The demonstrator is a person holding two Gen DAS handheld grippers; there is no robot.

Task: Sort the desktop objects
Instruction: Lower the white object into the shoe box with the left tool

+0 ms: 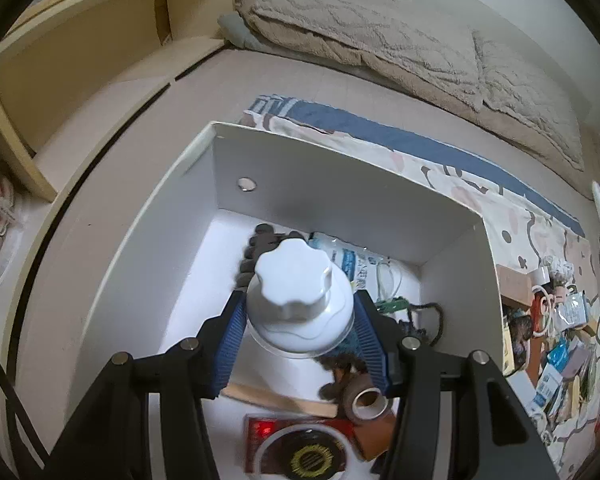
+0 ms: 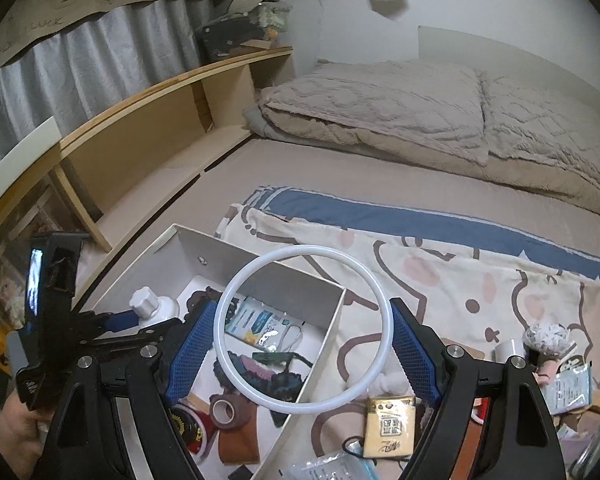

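Note:
My left gripper (image 1: pixel 300 320) is shut on a white bottle (image 1: pixel 296 300) with a scalloped cap, held above the inside of a white box (image 1: pixel 340 184). The bottle (image 2: pixel 150 308) and left gripper (image 2: pixel 140 322) also show in the right wrist view. My right gripper (image 2: pixel 304 340) is shut on a white ring (image 2: pixel 236 280), held over the box's right wall (image 2: pixel 320 344). The box holds a tape roll (image 1: pixel 366 402), a white packet (image 1: pixel 350 260), a red tin (image 1: pixel 300 448), dark cords and a wooden stick.
A patterned cloth with a blue band (image 2: pixel 440 256) lies on the bed beside the box. Loose items lie on it to the right: a yellow packet (image 2: pixel 388 426), a fluffy figure (image 2: pixel 546 342), sachets (image 1: pixel 560 360). A folded beige blanket (image 2: pixel 420 112) lies behind. A wooden shelf (image 2: pixel 140 140) runs along the left.

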